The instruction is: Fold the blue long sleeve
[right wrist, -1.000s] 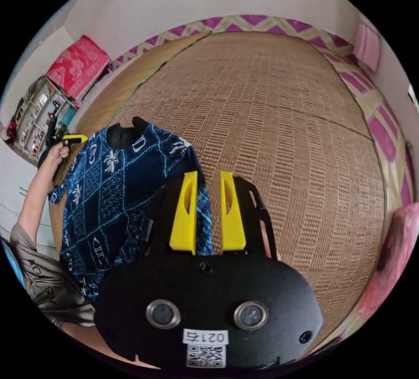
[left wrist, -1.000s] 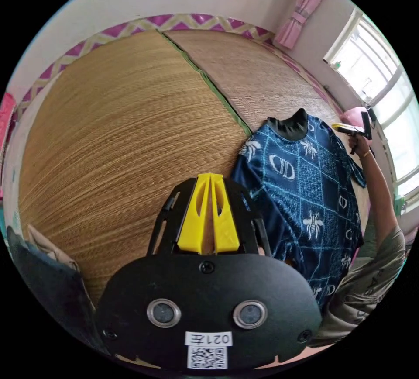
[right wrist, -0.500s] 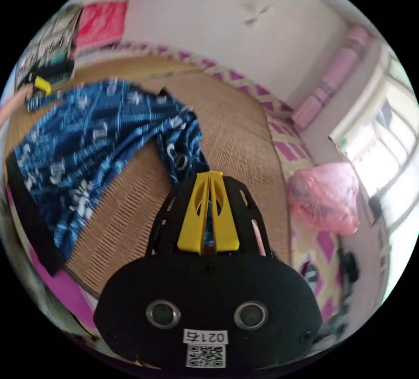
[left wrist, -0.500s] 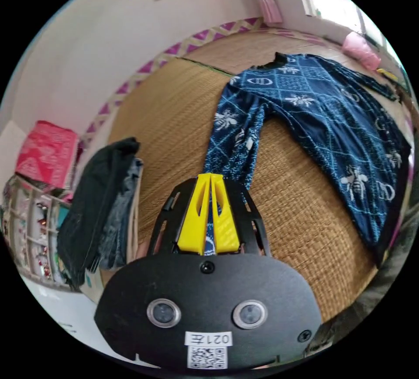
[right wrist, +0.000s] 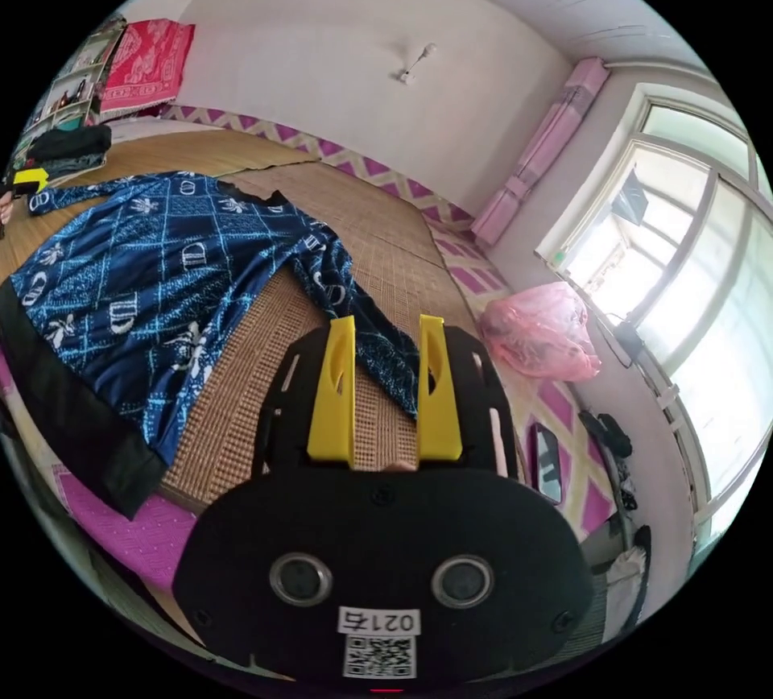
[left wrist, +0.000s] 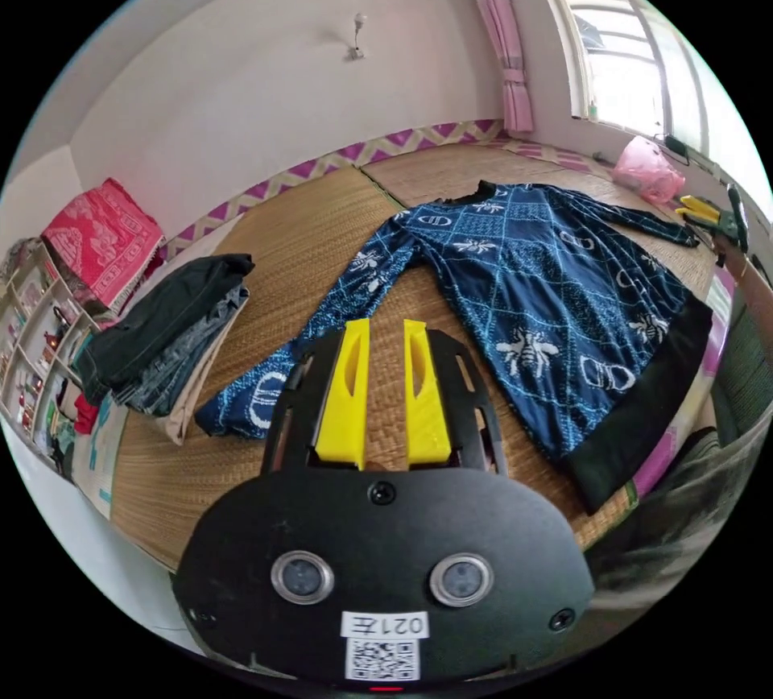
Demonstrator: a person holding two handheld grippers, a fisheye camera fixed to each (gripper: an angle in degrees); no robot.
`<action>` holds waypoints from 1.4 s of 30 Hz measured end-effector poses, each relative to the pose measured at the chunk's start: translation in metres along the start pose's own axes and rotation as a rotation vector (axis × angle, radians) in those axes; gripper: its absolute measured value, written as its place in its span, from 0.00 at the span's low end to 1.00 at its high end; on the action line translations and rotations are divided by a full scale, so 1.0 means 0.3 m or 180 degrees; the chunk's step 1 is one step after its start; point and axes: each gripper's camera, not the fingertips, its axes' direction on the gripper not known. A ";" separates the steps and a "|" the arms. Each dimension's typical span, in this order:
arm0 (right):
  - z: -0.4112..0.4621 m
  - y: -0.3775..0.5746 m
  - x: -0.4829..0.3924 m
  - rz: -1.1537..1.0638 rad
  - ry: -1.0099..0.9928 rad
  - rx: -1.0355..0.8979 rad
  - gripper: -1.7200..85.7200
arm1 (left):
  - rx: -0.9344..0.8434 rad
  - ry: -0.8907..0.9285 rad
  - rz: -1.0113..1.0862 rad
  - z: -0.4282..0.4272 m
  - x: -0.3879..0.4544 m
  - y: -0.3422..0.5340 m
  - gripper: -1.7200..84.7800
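Observation:
The blue long sleeve (left wrist: pixel 547 288) lies spread flat, front up, on the straw mat (left wrist: pixel 306 248), black collar away from me and black hem near the mat's edge. Its one sleeve (left wrist: pixel 250 401) ends just left of my left gripper (left wrist: pixel 385 326), which is open and holds nothing. The right gripper (left wrist: pixel 700 209) shows beyond the other cuff. In the right gripper view the shirt (right wrist: pixel 145 272) stretches left, and its near sleeve (right wrist: pixel 354 312) runs under my open right gripper (right wrist: pixel 387 322), jaws apart and off the cloth. The left gripper (right wrist: pixel 28 179) sits at the far cuff.
A stack of folded dark clothes (left wrist: pixel 161 328) lies on the mat left of the shirt, with shelves (left wrist: pixel 32 312) and a red cloth (left wrist: pixel 101 236) behind. A pink plastic bag (right wrist: pixel 539 328) sits by the window wall. A purple mat (right wrist: pixel 121 530) borders the near edge.
Half a second ago both grippers were shut on the sleeve cuffs. Both have now opened and let go, and the sleeves and the shirt lie flat on the mat.

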 end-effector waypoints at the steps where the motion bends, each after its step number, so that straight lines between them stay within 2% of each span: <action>1: 0.045 0.000 0.020 0.0005 0.0026 -0.0161 0.15 | -0.0019 0.0012 -0.0045 -0.015 -0.007 0.002 0.07; 8: 0.311 0.006 0.272 0.0513 -0.0108 -0.0809 0.15 | -0.0076 0.0069 -0.0334 -0.088 -0.078 -0.005 0.01; 13: 0.366 0.117 0.723 0.1832 0.0138 -0.0920 0.15 | -0.0245 0.0000 -0.0342 -0.112 -0.110 -0.014 0.01; 15: 0.404 0.160 0.822 0.1895 0.0040 -0.1087 0.16 | -0.0313 0.0066 -0.0370 -0.106 -0.119 -0.028 0.01; 18: 0.443 0.232 0.934 0.2012 -0.0187 -0.1254 0.17 | -0.0374 0.0503 -0.0441 -0.090 -0.102 -0.075 0.01; 23: 0.456 0.298 1.025 0.2085 -0.0273 -0.1268 0.16 | -0.0398 0.1172 -0.0234 -0.044 0.084 -0.189 0.04; 26: 0.504 0.285 1.048 0.1988 -0.0511 -0.1330 0.12 | -0.0462 0.1477 -0.0146 0.012 0.206 -0.251 0.05; 28: 0.513 0.232 1.048 0.1779 -0.0460 -0.1288 0.04 | -0.0580 0.1611 -0.0058 0.060 0.284 -0.293 0.03; 32: 0.513 0.171 1.117 0.1719 -0.0360 -0.1295 0.02 | -0.0817 0.1344 0.0116 0.107 0.350 -0.331 0.01; 36: 0.511 0.138 1.297 0.1907 -0.0074 -0.1288 0.02 | -0.0778 0.1363 -0.0047 0.121 0.319 -0.335 0.01; 42: 0.668 0.130 1.383 0.1867 0.0029 -0.1708 0.03 | -0.0773 0.1268 -0.0141 0.132 0.318 -0.341 0.01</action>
